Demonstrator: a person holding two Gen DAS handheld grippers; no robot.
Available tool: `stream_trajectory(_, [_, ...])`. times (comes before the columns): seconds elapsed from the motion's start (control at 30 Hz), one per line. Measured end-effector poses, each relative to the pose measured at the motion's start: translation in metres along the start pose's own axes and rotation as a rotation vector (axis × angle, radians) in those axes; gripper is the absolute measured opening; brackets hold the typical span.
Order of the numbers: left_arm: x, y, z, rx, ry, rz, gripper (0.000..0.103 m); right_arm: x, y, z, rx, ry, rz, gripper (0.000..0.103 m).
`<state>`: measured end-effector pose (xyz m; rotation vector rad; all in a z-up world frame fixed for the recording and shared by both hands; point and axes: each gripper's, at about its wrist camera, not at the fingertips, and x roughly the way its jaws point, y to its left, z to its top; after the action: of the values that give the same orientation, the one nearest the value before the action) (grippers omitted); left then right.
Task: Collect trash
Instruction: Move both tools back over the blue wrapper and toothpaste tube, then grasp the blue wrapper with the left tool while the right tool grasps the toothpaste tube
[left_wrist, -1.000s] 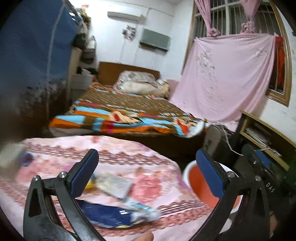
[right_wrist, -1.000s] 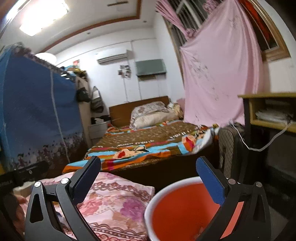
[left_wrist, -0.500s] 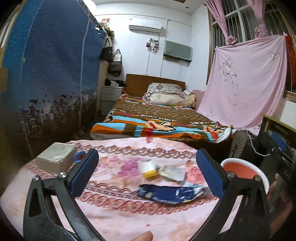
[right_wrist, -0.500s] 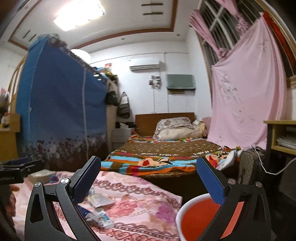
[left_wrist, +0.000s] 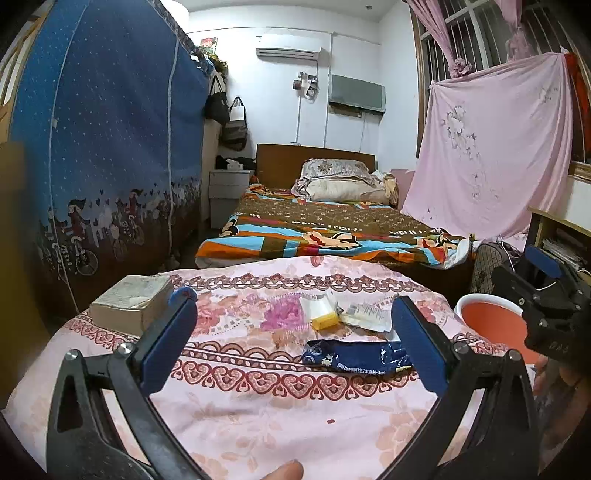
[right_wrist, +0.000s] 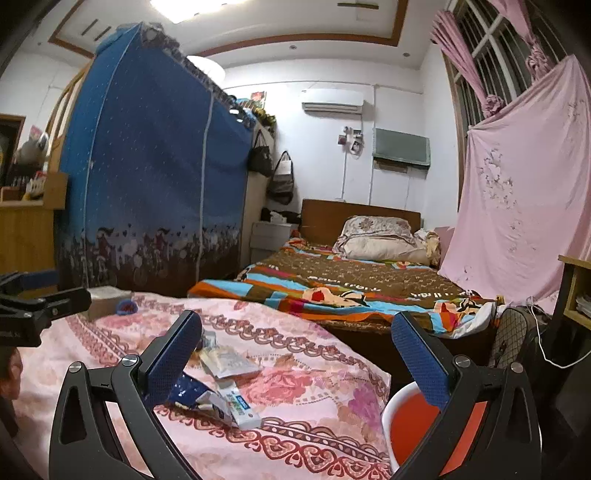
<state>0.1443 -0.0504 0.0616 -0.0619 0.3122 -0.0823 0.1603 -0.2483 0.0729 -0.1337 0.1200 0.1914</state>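
On the pink floral tablecloth (left_wrist: 258, 410) lie a dark blue wrapper (left_wrist: 354, 356), a small yellow and white packet (left_wrist: 320, 314) and a crinkled clear wrapper (left_wrist: 367, 314). My left gripper (left_wrist: 295, 332) hovers open just short of them, holding nothing. An orange bin with a white rim (left_wrist: 491, 321) stands off the table's right edge. In the right wrist view the blue wrapper (right_wrist: 192, 393), a white tube-like packet (right_wrist: 240, 406) and the clear wrapper (right_wrist: 229, 360) lie near my open, empty right gripper (right_wrist: 295, 354), with the bin (right_wrist: 410, 424) below its right finger.
A tan box (left_wrist: 131, 302) with a blue object behind it sits at the table's far left. Beyond the table are a bed with a striped blanket (left_wrist: 332, 236), a blue fabric wardrobe (left_wrist: 110, 147), a pink sheet (left_wrist: 495, 147) over the window and a wooden shelf (left_wrist: 554, 236).
Both views swung left and up from the bin toward the table. The wrappers now sit between the left fingers, and the table fills more of the right wrist view. Both grippers stayed open.
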Motion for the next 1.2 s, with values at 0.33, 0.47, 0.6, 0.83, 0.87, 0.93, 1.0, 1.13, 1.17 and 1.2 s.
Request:
stream_trajectory(0.33, [0.019, -0.004, -0.001, 0.011, 0.104, -0.036, 0.092, 0.016, 0.002, -0.006, -0.014, 0.096, 0.017, 0.103])
stream_trajectory(0.47, [0.035, -0.001, -0.004, -0.037, 0.206, -0.070, 0.088, 0.028, -0.002, -0.010, 0.008, 0.178, 0.011, 0.102])
stream_trajectory(0.6, [0.052, 0.001, -0.010, -0.118, 0.316, -0.110, 0.076, 0.040, -0.006, -0.016, 0.036, 0.263, 0.017, 0.083])
stream_trajectory(0.83, [0.083, -0.004, -0.027, -0.246, 0.497, -0.210, 0.044, 0.060, -0.014, -0.033, 0.092, 0.420, 0.067, 0.068])
stream_trajectory(0.87, [0.086, -0.005, -0.029, -0.267, 0.513, -0.222, 0.040, 0.063, -0.015, -0.035, 0.102, 0.438, 0.079, 0.068])
stream_trajectory(0.93, [0.092, -0.006, -0.032, -0.305, 0.541, -0.235, 0.033, 0.065, -0.016, -0.039, 0.114, 0.461, 0.097, 0.067])
stream_trajectory(1.0, [0.098, -0.007, -0.035, -0.340, 0.568, -0.244, 0.024, 0.067, -0.016, -0.040, 0.118, 0.471, 0.104, 0.067])
stream_trajectory(1.13, [0.104, -0.008, -0.037, -0.385, 0.581, -0.236, 0.012, 0.069, -0.014, -0.040, 0.116, 0.485, 0.119, 0.067])
stream_trajectory(1.17, [0.105, -0.008, -0.038, -0.398, 0.582, -0.226, 0.008, 0.069, -0.013, -0.041, 0.113, 0.489, 0.125, 0.067])
stream_trajectory(1.2, [0.106, -0.007, -0.037, -0.408, 0.582, -0.217, 0.005, 0.070, -0.011, -0.041, 0.107, 0.494, 0.130, 0.066])
